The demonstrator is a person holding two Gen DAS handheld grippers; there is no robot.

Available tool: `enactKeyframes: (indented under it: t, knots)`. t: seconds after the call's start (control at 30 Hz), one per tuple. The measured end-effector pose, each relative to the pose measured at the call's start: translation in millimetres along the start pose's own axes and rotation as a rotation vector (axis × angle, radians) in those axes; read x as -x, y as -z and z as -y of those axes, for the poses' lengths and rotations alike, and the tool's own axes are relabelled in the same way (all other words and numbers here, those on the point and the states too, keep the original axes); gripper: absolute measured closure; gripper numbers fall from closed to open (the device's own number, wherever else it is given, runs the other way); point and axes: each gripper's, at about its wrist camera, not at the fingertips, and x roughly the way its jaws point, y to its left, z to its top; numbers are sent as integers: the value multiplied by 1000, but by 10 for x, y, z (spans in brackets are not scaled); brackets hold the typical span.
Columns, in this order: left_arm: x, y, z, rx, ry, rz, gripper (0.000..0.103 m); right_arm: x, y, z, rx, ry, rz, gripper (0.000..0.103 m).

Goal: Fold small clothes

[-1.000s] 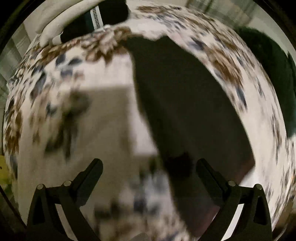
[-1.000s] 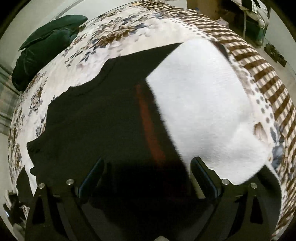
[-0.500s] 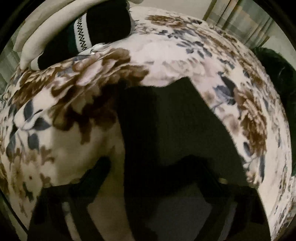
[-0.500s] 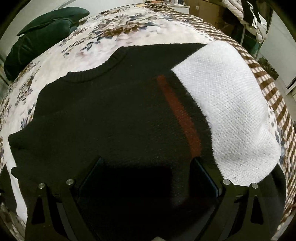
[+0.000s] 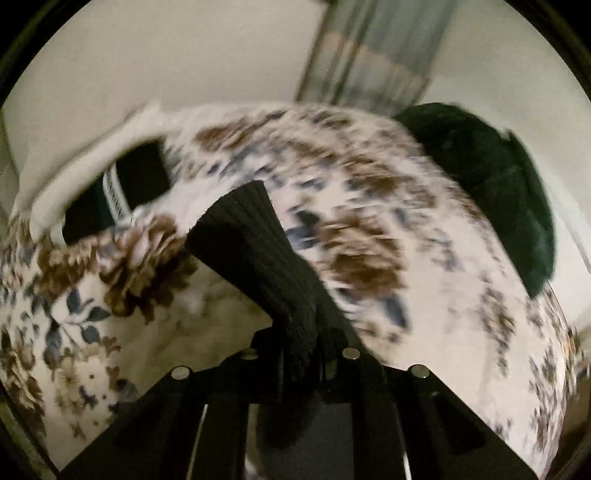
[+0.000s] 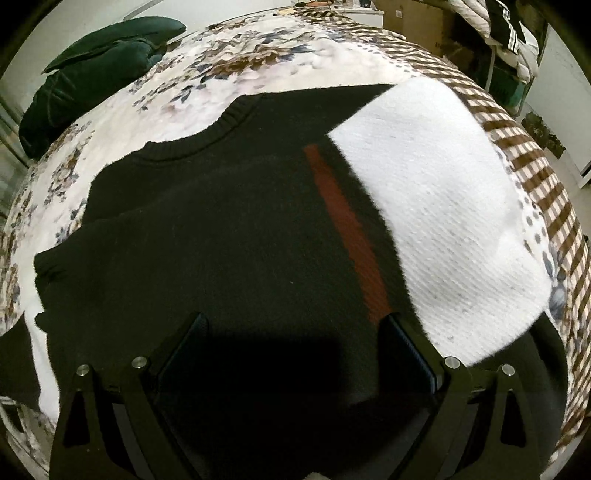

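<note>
A black knit sweater (image 6: 221, 240) with a red stripe (image 6: 343, 206) and a white panel (image 6: 436, 206) lies flat on the floral bedspread (image 6: 258, 62), neckline toward the far side. My right gripper (image 6: 293, 321) hovers open over the sweater's lower part, nothing between its fingers. In the left wrist view my left gripper (image 5: 299, 332) has its jaws closing tight on the black ribbed sleeve cuff (image 5: 243, 229). The cuff is lifted off the bed and sticks up beyond the fingertips. The picture is blurred by motion.
A dark green pillow (image 6: 92, 74) lies at the far left corner of the bed, also seen as the pillow (image 5: 491, 184) in the left view. Folded dark and white clothes (image 5: 110, 192) sit at the bed's edge. A loaded clothes rack (image 6: 509, 29) stands beyond the bed.
The left gripper went from wide open over the sleeve to shut on its cuff and rose, lifting it. The right gripper drifted slightly over the sweater and stayed open.
</note>
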Motion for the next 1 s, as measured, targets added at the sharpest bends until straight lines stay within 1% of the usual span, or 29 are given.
enactKeyframes:
  t: [0.13, 0.23, 0.27, 0.37, 0.5, 0.63, 0.73, 0.8, 0.83, 0.87, 0.93, 0.97, 1.0]
  knots:
    - [635, 200, 557, -116, 101, 42, 93, 137, 24, 118, 19, 10, -20, 5]
    - [1075, 451, 1034, -212, 173, 52, 93, 161, 51, 179, 58, 73, -70, 5]
    - [1202, 552, 1178, -243, 194, 51, 93, 147, 56, 214, 70, 91, -103, 5]
    - [1499, 928, 1629, -351, 251, 33, 93, 156, 37, 329, 68, 103, -150, 5]
    - [1761, 1495, 2148, -476, 318, -37, 94, 275, -27, 401, 108, 107, -128, 5]
    - [1994, 1933, 2529, -563, 372, -76, 94, 385, -74, 568, 121, 57, -132, 5]
    - [2190, 2288, 2853, -624, 419, -106, 94, 467, -82, 805, 97, 51, -124, 5]
    - [2304, 2506, 3072, -662, 454, -123, 94, 526, -57, 1032, 58, 54, -120, 5]
    - [2365, 2644, 3182, -681, 474, -130, 94, 546, -51, 1155, 39, 57, -120, 5]
    - [2406, 2766, 3297, -704, 490, -141, 94, 570, -29, 1362, 8, 63, -124, 5]
    - [2502, 3069, 3576, -762, 521, -158, 94, 595, 14, 1621, -38, 64, -137, 5]
    - [2544, 3239, 3725, -786, 540, -166, 94, 613, 63, 1812, -72, 69, -148, 5]
    - [2584, 3371, 3817, -806, 554, -171, 94, 623, 94, 1913, -87, 72, -153, 5]
